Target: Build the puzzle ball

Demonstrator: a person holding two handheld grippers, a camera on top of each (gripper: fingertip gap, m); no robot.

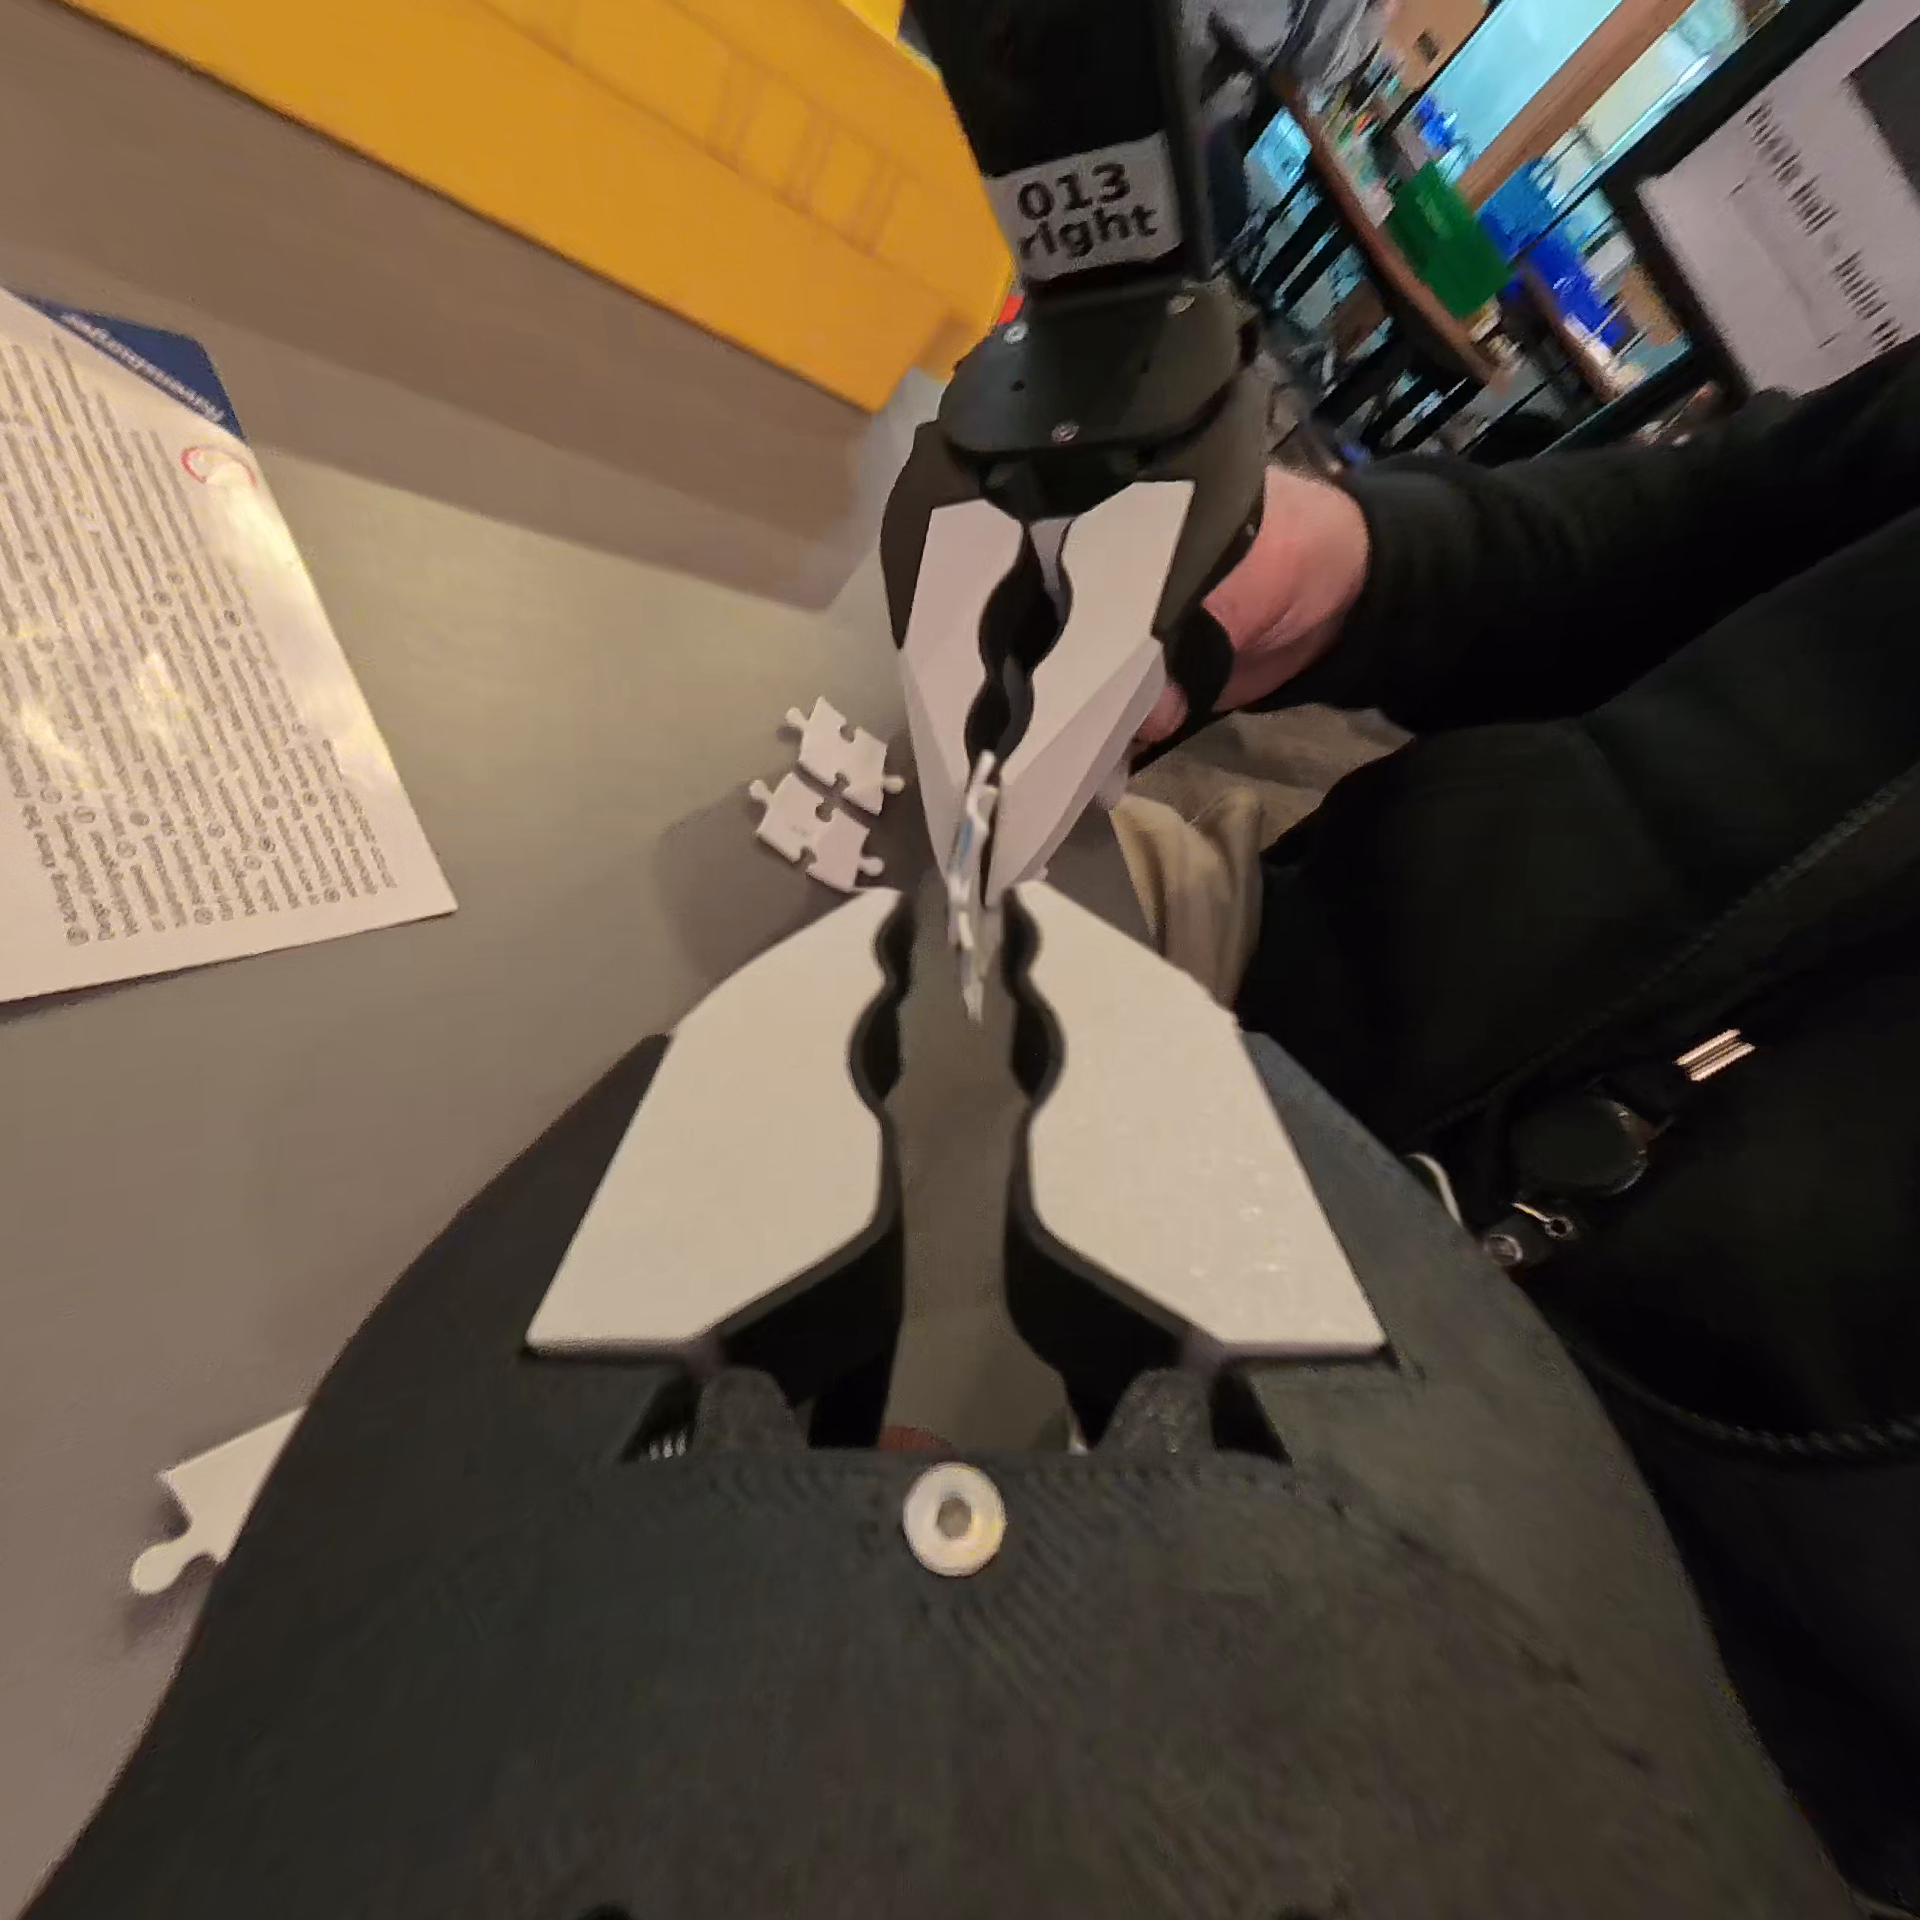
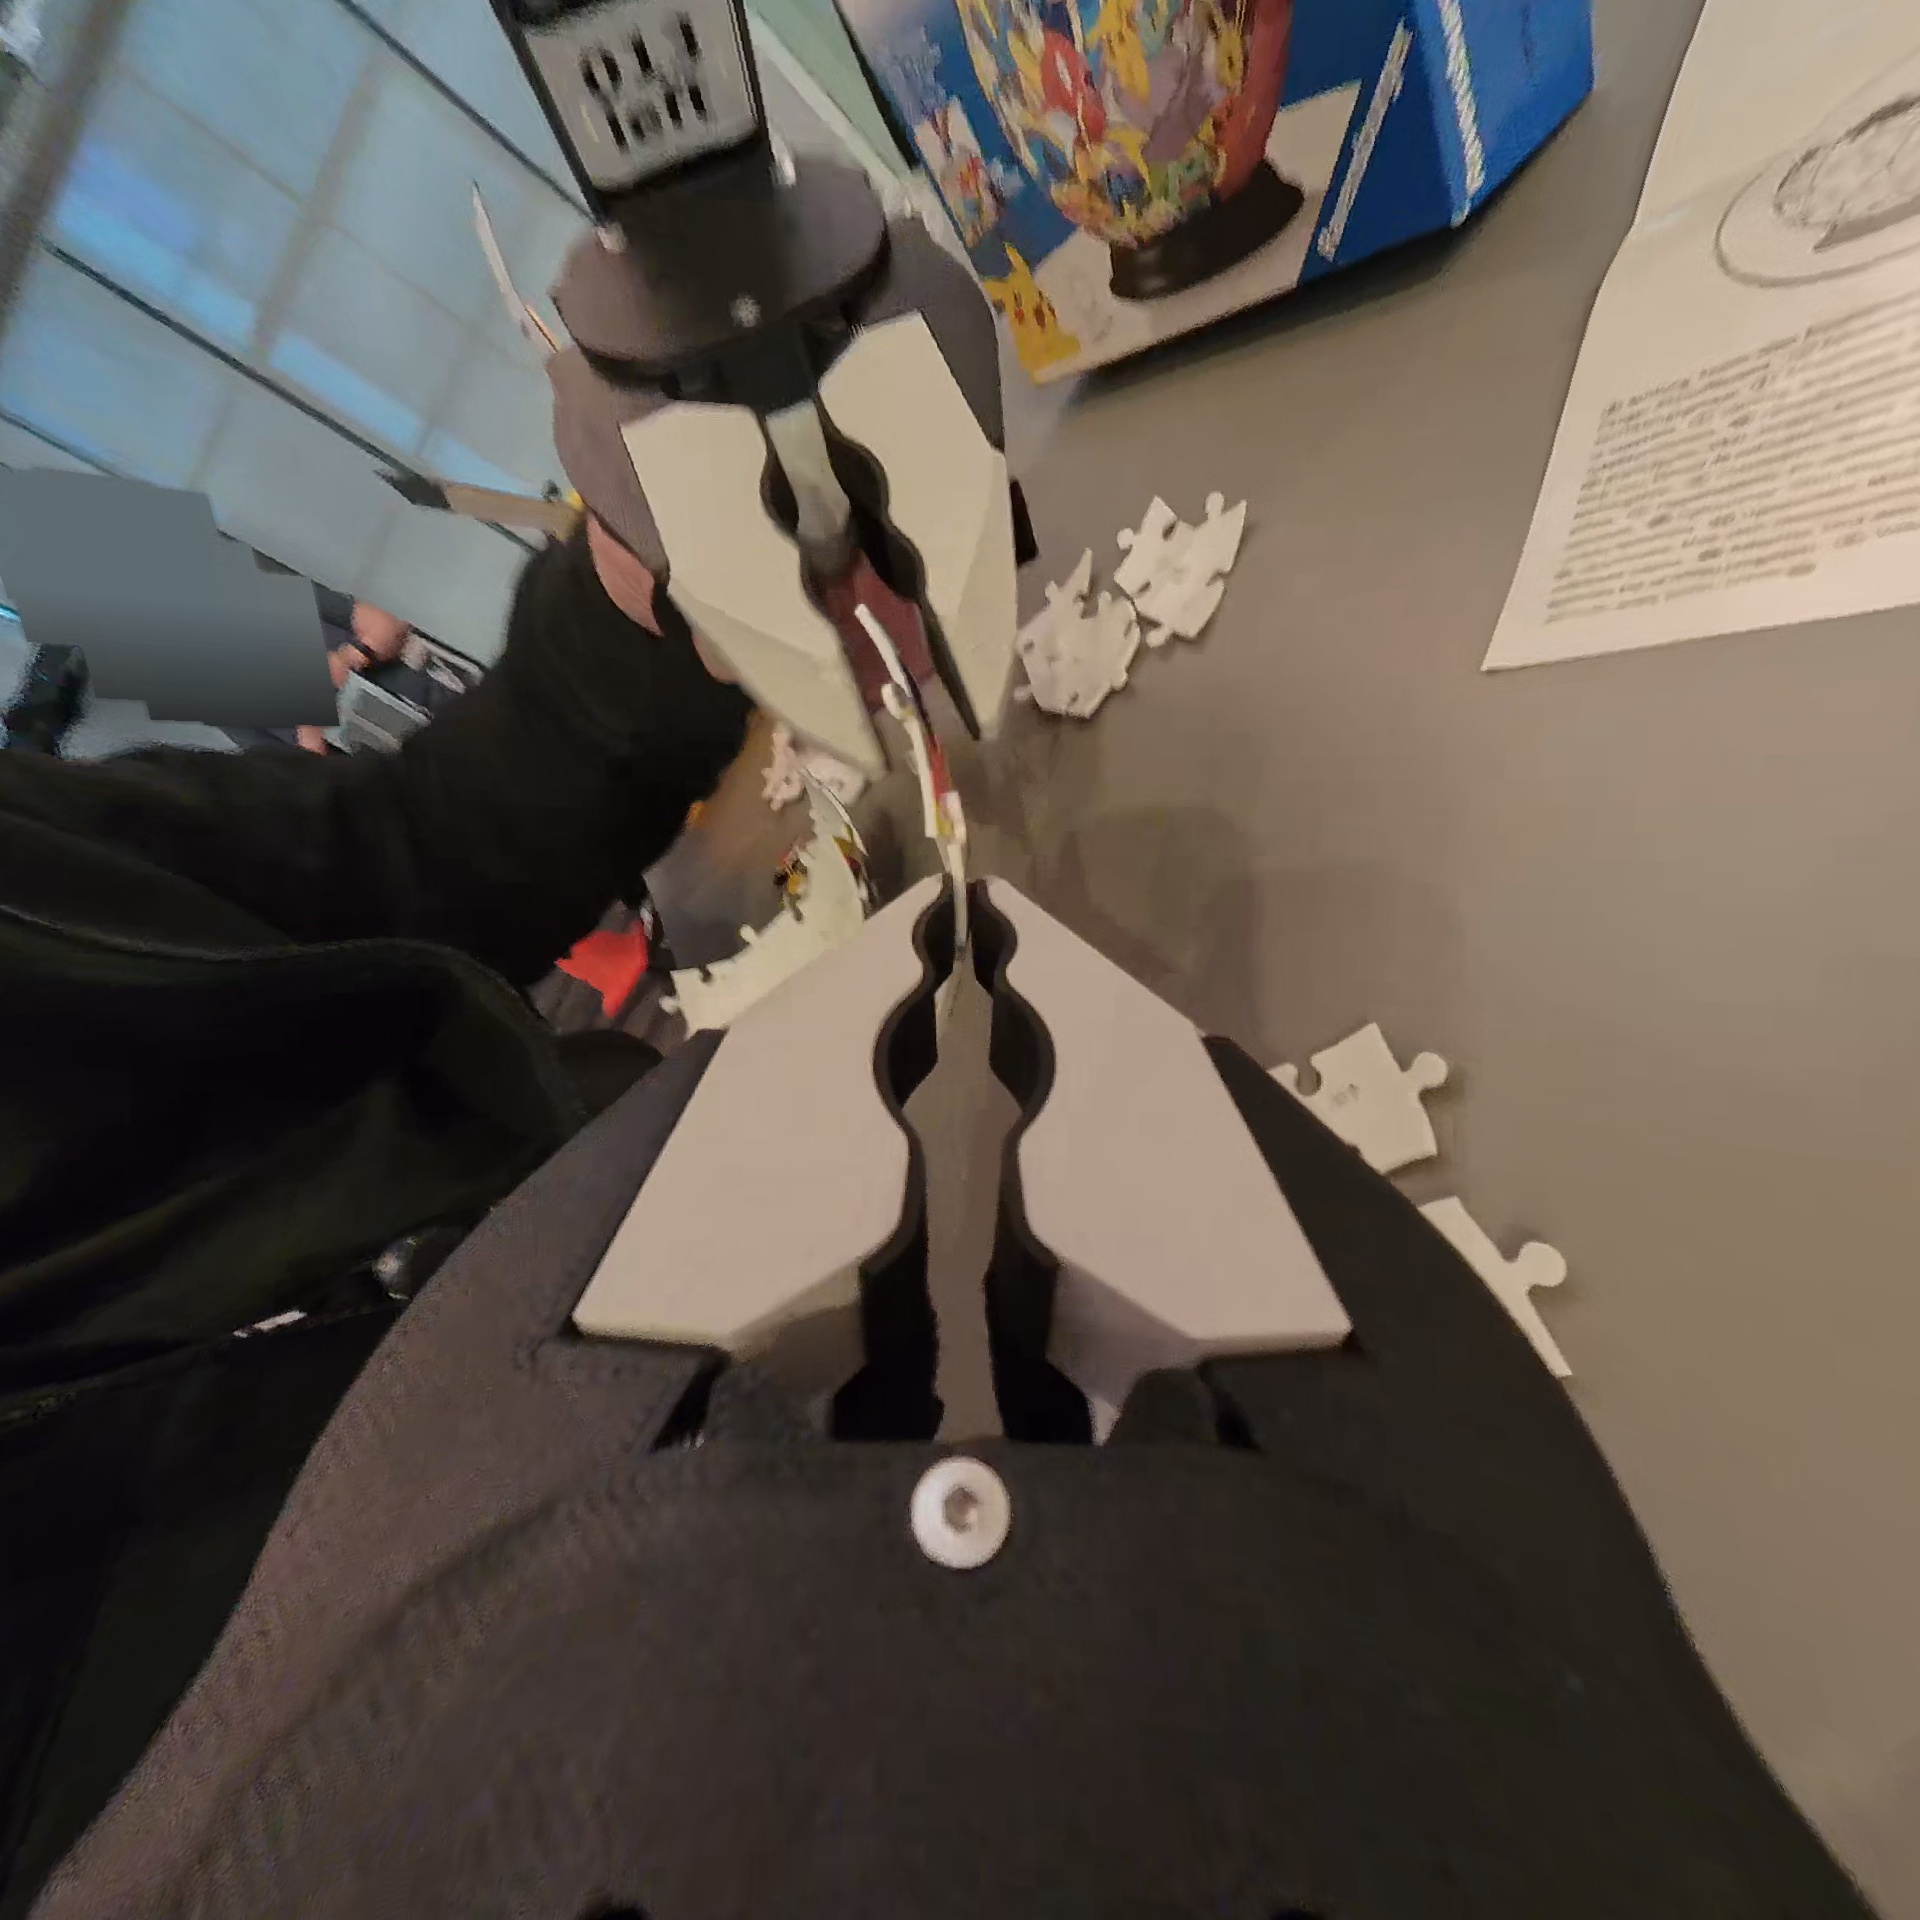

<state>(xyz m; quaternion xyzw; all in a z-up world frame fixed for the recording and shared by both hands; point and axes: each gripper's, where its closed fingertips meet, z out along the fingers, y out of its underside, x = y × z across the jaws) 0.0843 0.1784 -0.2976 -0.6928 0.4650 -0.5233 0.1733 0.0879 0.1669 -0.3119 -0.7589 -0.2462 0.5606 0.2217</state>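
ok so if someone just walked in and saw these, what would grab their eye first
Most striking are the two grippers meeting tip to tip mid-frame: the right gripper pinches a thin curved strip of joined puzzle pieces, which reaches between the left gripper's parted fingers. Behind them on the grey table stands the bright blue puzzle box with a colourful ball picture, with loose white puzzle pieces face down nearby.
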